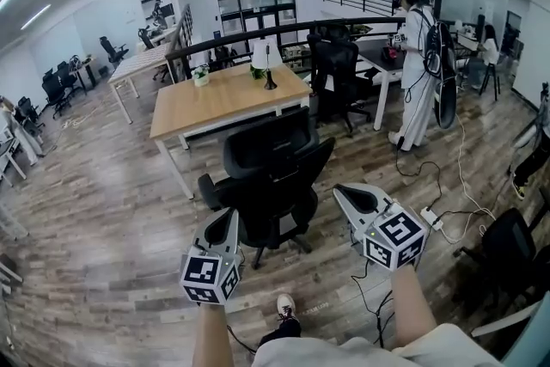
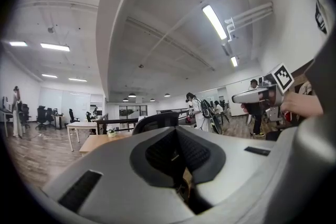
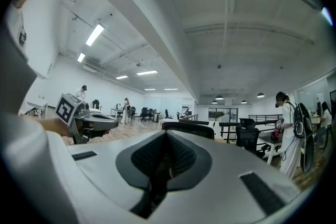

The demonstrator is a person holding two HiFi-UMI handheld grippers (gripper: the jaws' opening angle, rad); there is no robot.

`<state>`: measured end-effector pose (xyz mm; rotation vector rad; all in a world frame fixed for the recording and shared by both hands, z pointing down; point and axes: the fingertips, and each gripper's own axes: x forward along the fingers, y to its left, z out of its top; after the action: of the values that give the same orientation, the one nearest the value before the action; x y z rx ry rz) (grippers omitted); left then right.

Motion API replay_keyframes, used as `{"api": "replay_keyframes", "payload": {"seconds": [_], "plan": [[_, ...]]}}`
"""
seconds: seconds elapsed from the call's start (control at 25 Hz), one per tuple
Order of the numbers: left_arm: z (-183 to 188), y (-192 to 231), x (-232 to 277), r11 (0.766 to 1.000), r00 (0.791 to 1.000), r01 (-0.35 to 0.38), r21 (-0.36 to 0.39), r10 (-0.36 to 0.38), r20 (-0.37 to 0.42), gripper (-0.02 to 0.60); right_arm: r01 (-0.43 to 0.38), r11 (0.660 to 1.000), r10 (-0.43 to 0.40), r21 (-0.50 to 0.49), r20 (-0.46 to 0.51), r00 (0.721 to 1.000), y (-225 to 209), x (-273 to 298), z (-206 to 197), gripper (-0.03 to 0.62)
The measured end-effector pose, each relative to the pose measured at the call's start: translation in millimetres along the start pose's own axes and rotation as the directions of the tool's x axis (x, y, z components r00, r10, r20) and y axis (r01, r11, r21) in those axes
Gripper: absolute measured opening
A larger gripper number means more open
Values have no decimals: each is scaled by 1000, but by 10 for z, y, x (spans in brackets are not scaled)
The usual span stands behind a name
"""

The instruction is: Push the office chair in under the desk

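Pot (image 1: 201,80) on desk (image 1: 225,100) seemingly holds a plant (image 1: 200,70).

Ahead of the left claw (image 1: 224,217) and right claw (image 1: 345,195), the chair (image 1: 273,172) hides the tabletop's (image 1: 215,103) near edge. Whether either claw tip touches the chair cannot be told. In each gripper view, the claw's own body covers all of the chair except its top rim. The left forearm (image 1: 210,338) runs off the head view's bottom edge.

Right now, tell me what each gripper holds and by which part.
Nothing is held. The left gripper and the right gripper both have their jaws shut with nothing between them; the office chair stands ungripped ahead.
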<state>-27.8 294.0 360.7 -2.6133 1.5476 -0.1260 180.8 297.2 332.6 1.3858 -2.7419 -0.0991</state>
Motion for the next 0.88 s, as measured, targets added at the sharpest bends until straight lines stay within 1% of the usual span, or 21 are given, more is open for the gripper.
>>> {"api": "replay_keyframes", "payload": {"seconds": [0.16, 0.28, 0.44, 0.6, 0.64, 0.72, 0.76, 0.8, 0.84, 0.88], "plan": [[-32, 362, 502, 1000, 1000, -5, 3, 5, 6, 8, 31, 999, -31, 16, 17, 999, -396, 501, 38, 12], [-85, 580, 803, 1000, 1000, -3, -3, 3, -6, 6, 44, 999, -44, 20, 7, 999, -612, 812, 11, 12], [-135, 834, 1087, 1000, 1000, -6, -6, 6, -16, 8, 50, 998, -50, 39, -3, 999, -819, 1169, -43, 12], [-250, 1062, 1339, 1000, 999, -26, -13, 26, -36, 21, 100, 993, -98, 67, -24, 995, -1083, 1466, -171, 14], [-291, 1129, 1393, 999, 998, -37, -15, 37, -47, 49, 110, 991, -108, 76, -34, 994, -1141, 1535, -210, 26], [-370, 1265, 1500, 998, 996, -60, -15, 59, -74, 51, 123, 988, -118, 90, -58, 991, -1246, 1664, -282, 100], [-405, 1324, 1558, 998, 994, -65, -15, 64, -86, 82, 129, 987, -123, 98, -69, 990, -1302, 1721, -315, 123], [-442, 1374, 1618, 998, 993, -66, -17, 64, -98, 139, 137, 985, -129, 106, -79, 989, -1362, 1777, -349, 140], [-483, 1418, 1676, 998, 992, -64, -17, 62, -109, 178, 145, 983, -136, 112, -89, 987, -1424, 1831, -387, 156], [-529, 1453, 1733, 998, 991, -59, -16, 57, -119, 201, 154, 981, -143, 114, -98, 985, -1484, 1885, -430, 172]]}}
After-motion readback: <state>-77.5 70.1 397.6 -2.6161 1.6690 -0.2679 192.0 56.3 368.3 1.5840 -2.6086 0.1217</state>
